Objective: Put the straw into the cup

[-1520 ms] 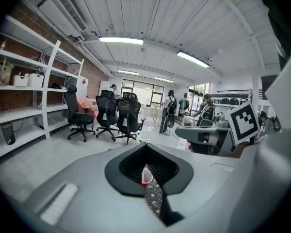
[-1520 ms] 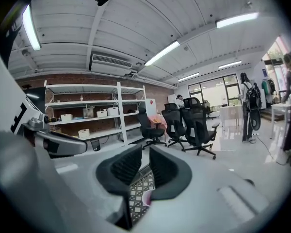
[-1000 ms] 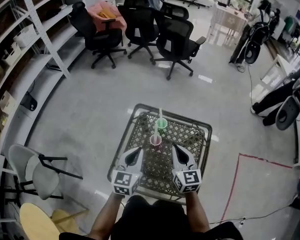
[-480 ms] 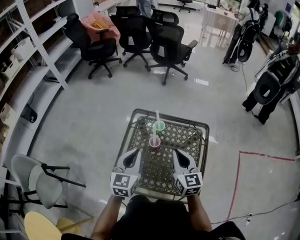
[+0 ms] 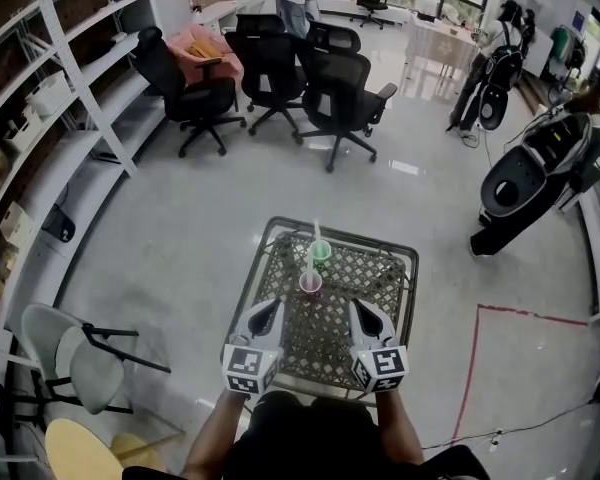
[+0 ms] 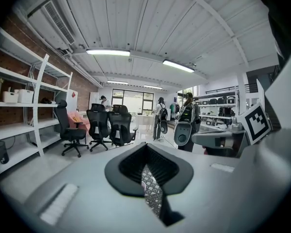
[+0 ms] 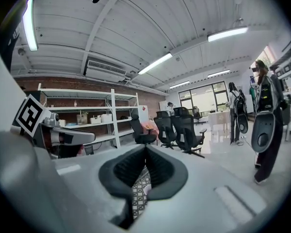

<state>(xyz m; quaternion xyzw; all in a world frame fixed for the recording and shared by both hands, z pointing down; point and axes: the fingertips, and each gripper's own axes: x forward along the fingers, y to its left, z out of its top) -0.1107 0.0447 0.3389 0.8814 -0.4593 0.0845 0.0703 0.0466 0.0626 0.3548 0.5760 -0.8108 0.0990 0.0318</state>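
Held left gripper (image 5: 271, 308) and right gripper (image 5: 358, 308) over the table's (image 5: 370, 240) near half, fingers (image 6: 131, 171) together and empty, with the pink cup's (image 5: 311, 286) upright straw (image 5: 308, 264) just beyond, midway between them.

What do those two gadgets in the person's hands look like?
The left gripper and right gripper are light grey tapered shells lined with black ribbed pads. Each ends in a white cube printed with black square markers. No cables show. The person wears dark clothes, forearms unsleeved.
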